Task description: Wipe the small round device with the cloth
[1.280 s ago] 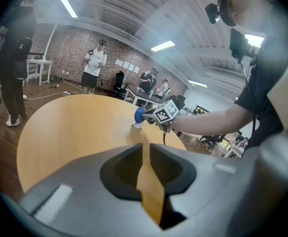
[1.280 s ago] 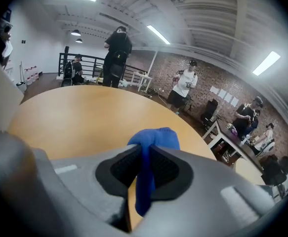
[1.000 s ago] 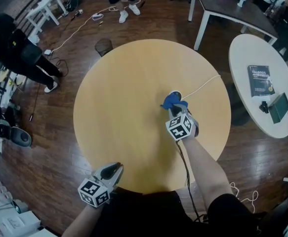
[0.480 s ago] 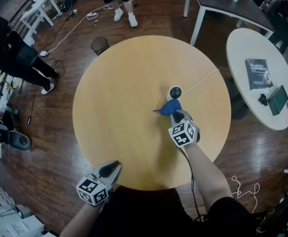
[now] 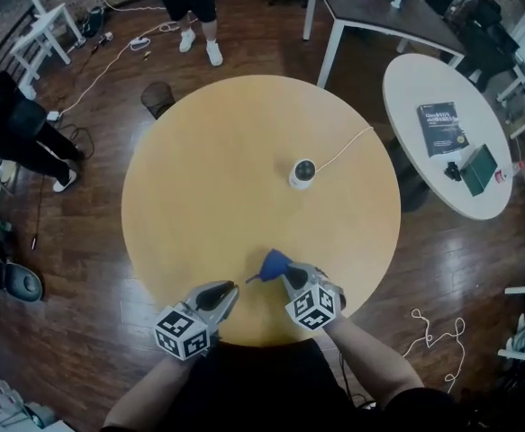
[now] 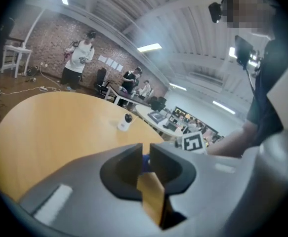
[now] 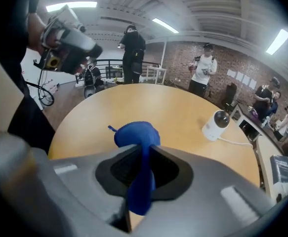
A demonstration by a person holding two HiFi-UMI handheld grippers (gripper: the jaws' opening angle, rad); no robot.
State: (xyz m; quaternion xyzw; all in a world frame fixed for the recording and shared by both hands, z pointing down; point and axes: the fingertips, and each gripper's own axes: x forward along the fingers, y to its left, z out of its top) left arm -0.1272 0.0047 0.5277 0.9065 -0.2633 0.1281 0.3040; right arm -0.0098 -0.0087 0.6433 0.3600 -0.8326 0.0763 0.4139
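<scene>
The small round white device point(image 5: 303, 173) stands upright near the middle of the round wooden table point(image 5: 199, 196), its white cable point(image 5: 348, 146) running off to the far right edge. My right gripper point(image 5: 286, 272) is near the table's front edge, well short of the device, shut on a bunched blue cloth point(image 5: 274, 263). In the right gripper view the cloth point(image 7: 136, 135) hangs through the jaws, with the device point(image 7: 216, 124) ahead on the right. My left gripper point(image 5: 221, 295) sits beside it at the front edge, jaws shut and empty. The device point(image 6: 126, 123) shows far ahead in the left gripper view.
A second round white table point(image 5: 424, 88) stands at the right with a dark book point(image 5: 442, 126) and a green object point(image 5: 476, 169). A dark rectangular table point(image 5: 379, 12) is behind. A wastebasket point(image 5: 158, 97) and people stand on the wooden floor around.
My right gripper has pulled the blue cloth back from the device to the table's front edge, leaving the device uncovered. The left gripper has shifted slightly inward beside it.
</scene>
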